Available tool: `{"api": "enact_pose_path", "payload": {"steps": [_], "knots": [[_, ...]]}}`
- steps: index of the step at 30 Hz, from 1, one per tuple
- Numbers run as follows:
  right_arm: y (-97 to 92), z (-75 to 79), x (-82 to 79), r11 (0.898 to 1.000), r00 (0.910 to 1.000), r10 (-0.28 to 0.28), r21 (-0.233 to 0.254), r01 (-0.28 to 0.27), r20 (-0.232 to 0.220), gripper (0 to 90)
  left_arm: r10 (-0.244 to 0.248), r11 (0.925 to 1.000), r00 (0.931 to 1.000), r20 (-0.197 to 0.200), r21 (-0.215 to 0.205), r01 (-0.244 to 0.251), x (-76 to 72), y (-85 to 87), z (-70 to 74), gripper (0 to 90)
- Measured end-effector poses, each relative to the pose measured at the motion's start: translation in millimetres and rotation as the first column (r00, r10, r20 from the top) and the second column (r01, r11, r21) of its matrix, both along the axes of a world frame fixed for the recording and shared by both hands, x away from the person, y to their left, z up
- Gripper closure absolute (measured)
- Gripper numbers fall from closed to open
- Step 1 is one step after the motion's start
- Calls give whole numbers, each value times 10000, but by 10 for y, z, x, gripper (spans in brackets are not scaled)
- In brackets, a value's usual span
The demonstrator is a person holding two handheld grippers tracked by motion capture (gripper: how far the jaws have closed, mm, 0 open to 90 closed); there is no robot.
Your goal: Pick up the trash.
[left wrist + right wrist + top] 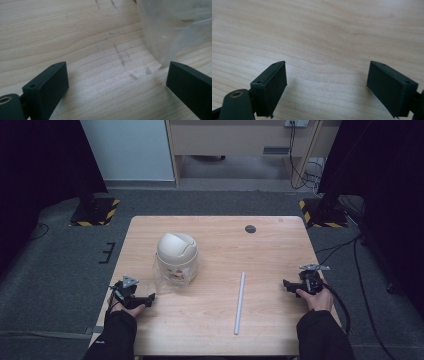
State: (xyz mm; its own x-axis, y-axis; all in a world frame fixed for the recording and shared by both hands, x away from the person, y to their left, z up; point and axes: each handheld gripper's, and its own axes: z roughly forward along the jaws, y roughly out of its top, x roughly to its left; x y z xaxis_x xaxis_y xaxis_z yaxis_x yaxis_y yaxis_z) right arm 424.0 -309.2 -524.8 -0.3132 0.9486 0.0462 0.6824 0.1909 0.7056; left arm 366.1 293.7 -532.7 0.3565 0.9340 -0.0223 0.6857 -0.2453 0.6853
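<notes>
Bin-liner bag (167, 279), clear plastic, sits left of centre on my wooden table (220, 245), wrapped around the base of the small white swing-lid trash can (177, 255). White tube (240, 302) lies right of centre, well apart from both. My left gripper (145, 298) rests beside the bag, jaws apart, nothing between them. My right gripper (287, 285) rests near the right edge, jaws apart, empty.

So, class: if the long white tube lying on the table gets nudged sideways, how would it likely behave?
The white tube looks round and thin, so it would probably roll. It lies straight, so it is likely stiff. Its slimness suggests it is light.
</notes>
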Motion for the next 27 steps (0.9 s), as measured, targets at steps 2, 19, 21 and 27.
{"api": "enact_pose_path", "payload": {"steps": [2,19,21,27], "knots": [[-8,32,-6,9996,9997,40,263,-46,223,201,-53,10000,10000,-1,69,53,1,-6,-1,35],[14,806,-83,9322,9215,39,3321,-1438,3882,174,-447,9989,9990,-35,109,447,-4,-87,-1,28],[32,899,-73,9281,9165,216,3328,-1669,3995,165,-445,9990,9990,-30,72,445,-5,-89,-1,28],[42,1214,-42,9092,8661,262,3482,-2282,4992,40,-416,9991,9991,-26,35,416,-4,-87,-1,27]]}}
